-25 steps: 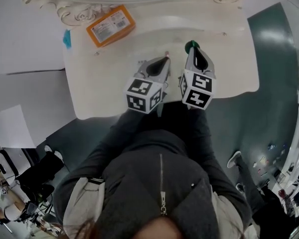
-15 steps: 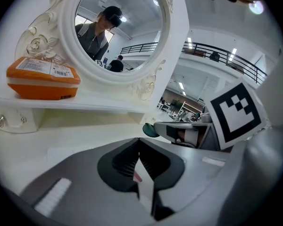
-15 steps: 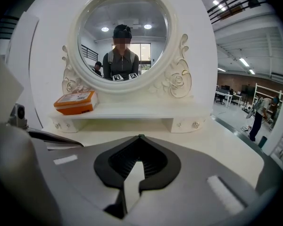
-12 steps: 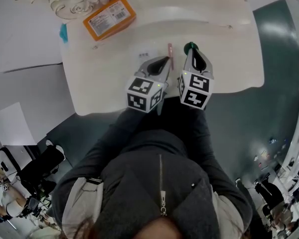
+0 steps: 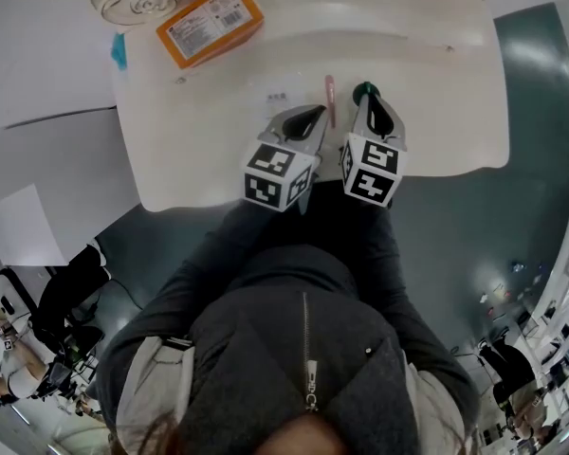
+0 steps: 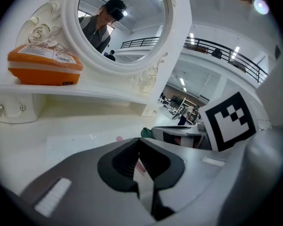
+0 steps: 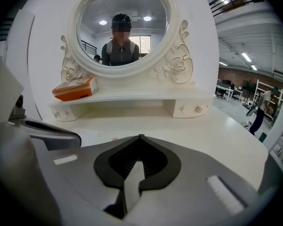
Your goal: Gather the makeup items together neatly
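Jaws on my left gripper (image 5: 310, 114) are closed tip to tip and hold nothing. My right gripper (image 5: 365, 98) is pinched closed too, and I see nothing inside it. Both hang low over the white table (image 5: 436, 112), side by side.

Between their tips lies a thin pink stick (image 5: 329, 100), flat on the table, just beside the left tip. A small green thing (image 5: 363, 89) sits right at the right tip. I cannot tell what it is.

I think the pink stick is the one to grab next. To do it well, I should open the left jaws, put one on each side of the stick's middle, and squeeze softly. It looks thin and could roll away.

Near the stick is a small flat packet (image 5: 277, 96). Far back on the shelf (image 7: 146, 97) is an orange box (image 5: 210, 23) with a white label and a bar code. The words are too small to read.
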Action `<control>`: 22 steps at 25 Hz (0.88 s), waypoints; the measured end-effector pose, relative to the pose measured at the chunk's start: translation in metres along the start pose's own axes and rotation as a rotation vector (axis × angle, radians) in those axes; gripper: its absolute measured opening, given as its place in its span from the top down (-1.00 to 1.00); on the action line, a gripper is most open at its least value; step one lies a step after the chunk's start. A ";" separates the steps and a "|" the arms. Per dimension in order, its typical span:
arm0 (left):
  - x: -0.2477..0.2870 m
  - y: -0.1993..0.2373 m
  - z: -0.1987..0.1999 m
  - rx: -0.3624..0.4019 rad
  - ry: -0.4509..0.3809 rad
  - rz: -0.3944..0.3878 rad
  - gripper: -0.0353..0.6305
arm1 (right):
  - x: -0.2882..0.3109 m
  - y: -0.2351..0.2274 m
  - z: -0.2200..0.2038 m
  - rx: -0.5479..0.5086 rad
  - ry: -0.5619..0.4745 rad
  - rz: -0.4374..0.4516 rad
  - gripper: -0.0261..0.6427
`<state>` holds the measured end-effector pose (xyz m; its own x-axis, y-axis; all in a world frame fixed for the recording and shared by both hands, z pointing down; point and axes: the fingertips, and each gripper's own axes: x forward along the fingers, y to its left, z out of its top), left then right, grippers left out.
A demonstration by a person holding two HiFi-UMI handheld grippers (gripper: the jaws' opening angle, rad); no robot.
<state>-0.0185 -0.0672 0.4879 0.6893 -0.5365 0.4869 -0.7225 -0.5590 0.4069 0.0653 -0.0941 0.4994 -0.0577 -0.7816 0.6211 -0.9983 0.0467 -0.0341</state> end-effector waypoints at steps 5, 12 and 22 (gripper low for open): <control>0.003 0.005 -0.003 -0.005 0.008 0.005 0.87 | 0.007 0.001 -0.009 -0.006 0.020 0.004 0.91; 0.005 0.010 -0.007 -0.012 0.017 0.017 0.87 | 0.016 -0.002 -0.015 -0.033 0.039 -0.004 0.91; 0.004 0.018 -0.010 -0.026 0.022 0.036 0.87 | 0.022 -0.002 -0.025 -0.034 0.066 -0.003 0.91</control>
<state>-0.0294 -0.0733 0.5056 0.6619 -0.5416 0.5183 -0.7480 -0.5230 0.4086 0.0659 -0.0961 0.5325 -0.0534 -0.7390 0.6716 -0.9978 0.0663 -0.0064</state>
